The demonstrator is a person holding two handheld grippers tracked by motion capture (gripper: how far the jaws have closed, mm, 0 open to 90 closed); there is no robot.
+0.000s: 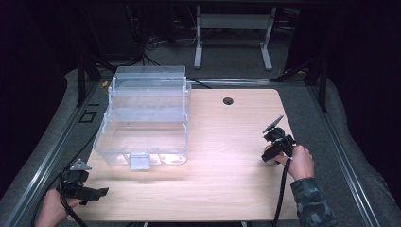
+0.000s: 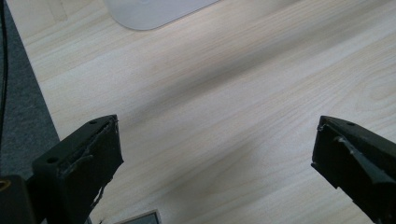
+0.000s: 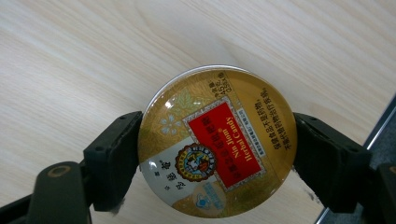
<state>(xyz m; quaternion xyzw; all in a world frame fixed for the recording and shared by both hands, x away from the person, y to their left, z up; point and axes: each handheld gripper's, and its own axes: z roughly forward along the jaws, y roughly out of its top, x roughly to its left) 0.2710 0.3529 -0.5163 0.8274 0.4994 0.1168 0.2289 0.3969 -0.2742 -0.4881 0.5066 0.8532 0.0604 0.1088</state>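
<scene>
Dark surroundings and a grey floor frame the pale wood-grain table [image 1: 227, 142], behind which the legs of a white metal stand [image 1: 234, 38] are seen. On the table's far left part a clear plastic tiered storage box [image 1: 144, 116] is set, its small front latch facing the near edge. The left gripper [image 1: 87, 191] is held by a hand [image 1: 49, 210] at the near left corner of the table; in the left gripper view its black jaws are spread wide apart over bare wood, with nothing between them. Near the right edge, the right gripper [image 1: 273, 153] is held by the right hand [image 1: 300, 161]. In the right gripper view a round gold tin [image 3: 217, 142] with a red label is gripped at its rim between the two jaws, just above the table surface.
</scene>
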